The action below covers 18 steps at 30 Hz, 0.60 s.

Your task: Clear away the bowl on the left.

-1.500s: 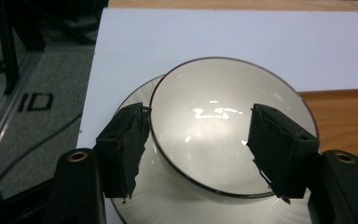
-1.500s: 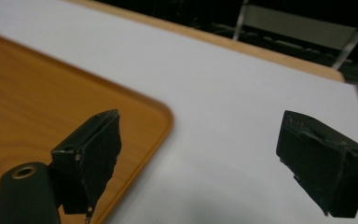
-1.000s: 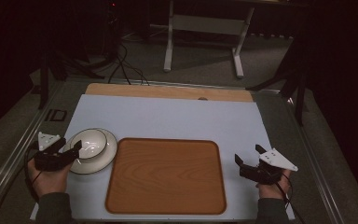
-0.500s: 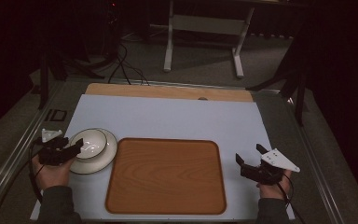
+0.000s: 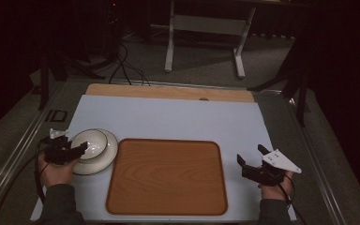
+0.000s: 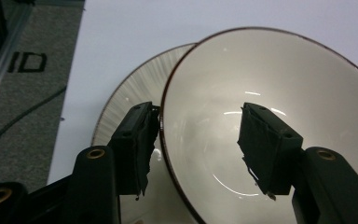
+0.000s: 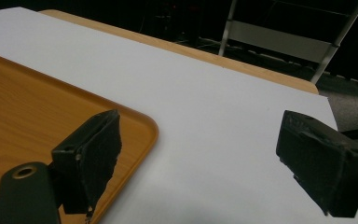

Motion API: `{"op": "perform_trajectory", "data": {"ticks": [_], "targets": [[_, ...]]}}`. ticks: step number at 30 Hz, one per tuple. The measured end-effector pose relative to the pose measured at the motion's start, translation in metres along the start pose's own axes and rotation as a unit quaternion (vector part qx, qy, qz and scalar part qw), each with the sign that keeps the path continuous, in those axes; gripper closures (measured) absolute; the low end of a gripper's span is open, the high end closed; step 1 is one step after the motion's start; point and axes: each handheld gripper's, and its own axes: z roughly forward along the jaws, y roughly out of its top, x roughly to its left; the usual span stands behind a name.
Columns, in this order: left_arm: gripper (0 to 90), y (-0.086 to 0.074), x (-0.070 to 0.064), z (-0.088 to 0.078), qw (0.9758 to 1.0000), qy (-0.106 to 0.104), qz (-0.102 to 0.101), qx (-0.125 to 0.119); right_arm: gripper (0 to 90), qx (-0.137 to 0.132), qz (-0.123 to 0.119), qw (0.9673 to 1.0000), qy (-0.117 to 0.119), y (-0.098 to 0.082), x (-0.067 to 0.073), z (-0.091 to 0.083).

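L gripper (image 6: 198, 140) straddles the bowl's (image 6: 279, 93) near rim: one jaw outside the wall, one inside. Jaws spread wide but have just been closing, pads not yet pressing it. Bowl sits on a plate (image 6: 126, 100), which shows just beyond the outer jaw. Tray (image 5: 166, 176) lies beside the plate, on the R gripper's side. R gripper (image 7: 198, 154) spread wide, nothing between; tray corner under one jaw, white mat (image 7: 205, 102) ahead.

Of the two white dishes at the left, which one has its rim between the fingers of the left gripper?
The deep white bowl with the dark rim. It sits on the flat white ribbed plate, whose edge lies outside the left gripper.
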Motion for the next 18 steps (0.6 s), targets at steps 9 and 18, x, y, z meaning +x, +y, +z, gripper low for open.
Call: {"op": "perform_trajectory", "data": {"ticks": [9,18], "targets": [[47.5,-0.0002,0.0005,0.0062,0.9997,-0.013,-0.011,0.02,13.6,0.001,-0.003,1.0,0.0,0.0001,0.0004,-0.0002],[54.7,-0.0023,0.0065,0.0086,0.9971,-0.033,-0.055,0.041,13.7,-0.001,-0.004,1.0,-0.002,0.0001,0.0005,-0.0005]]}}
